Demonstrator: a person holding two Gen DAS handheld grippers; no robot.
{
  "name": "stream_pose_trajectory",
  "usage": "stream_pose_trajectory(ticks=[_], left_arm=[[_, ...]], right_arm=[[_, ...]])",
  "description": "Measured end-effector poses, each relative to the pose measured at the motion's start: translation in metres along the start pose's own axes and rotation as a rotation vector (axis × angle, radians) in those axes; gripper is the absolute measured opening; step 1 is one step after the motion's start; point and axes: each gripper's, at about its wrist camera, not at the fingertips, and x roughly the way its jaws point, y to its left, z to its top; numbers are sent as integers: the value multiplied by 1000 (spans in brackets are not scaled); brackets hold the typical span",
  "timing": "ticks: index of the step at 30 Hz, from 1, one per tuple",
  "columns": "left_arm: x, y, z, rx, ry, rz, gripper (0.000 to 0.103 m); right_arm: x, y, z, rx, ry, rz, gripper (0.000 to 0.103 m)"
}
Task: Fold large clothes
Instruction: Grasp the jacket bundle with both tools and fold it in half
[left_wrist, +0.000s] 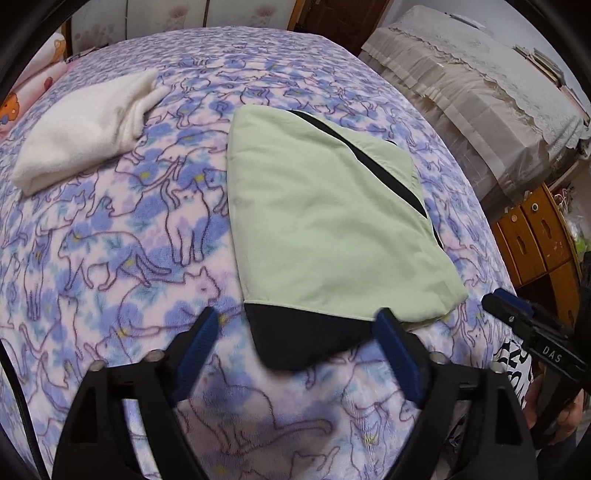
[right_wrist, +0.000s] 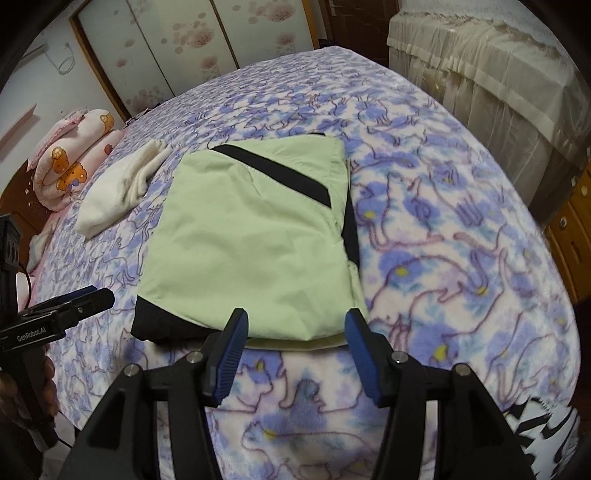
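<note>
Garment first: a pale green jacket (left_wrist: 325, 221) with black trim lies folded into a flat packet on the bed, over the fleece blanket (left_wrist: 110, 258) printed with blue and purple cats. A black band runs diagonally across its top face, and a black corner pokes out from under the green at the near edge. It sits toward the near side of the bed, roughly in the middle.

Both grippers hang just short of that near edge, neither holding anything. The left gripper (left_wrist: 297, 328) has its blue pads spread wide, the black corner of the jacket showing between them (whether the tips actually brush the cloth I cannot tell). The right gripper (right_wrist: 295, 328) is also open wide, its fingers framing the green hem, which sits just beyond the tips.

From the right wrist camera the left tool shows side-on at the left, level with the jacket's black corner and clear of it.

Farther up the bed, to the left of the jacket and apart from it, lies a folded white garment (left_wrist: 85, 129). Beyond that, a rolled quilt (right_wrist: 70, 162) with cartoon bears rests at the bed's far left. A cloth-covered cabinet (left_wrist: 472, 103) stands to the right.
</note>
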Motion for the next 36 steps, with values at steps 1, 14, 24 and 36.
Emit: stream_pose_trajectory(ticks=[1,14,24,36], left_arm=[[0,1,1,-5,-5,-15,103],[28,9,27,-2,-41,-107,103],[90,46,48,-128,86,-227,103],[146,40,61,-141,129,-268,102]], right_arm=[[-1,1,2,-14,-3,-7,55],[45,-34,30,-6,126,43,55],[117,-87,50,177,226,285,55],[172,-67,73,189,243,490,78]])
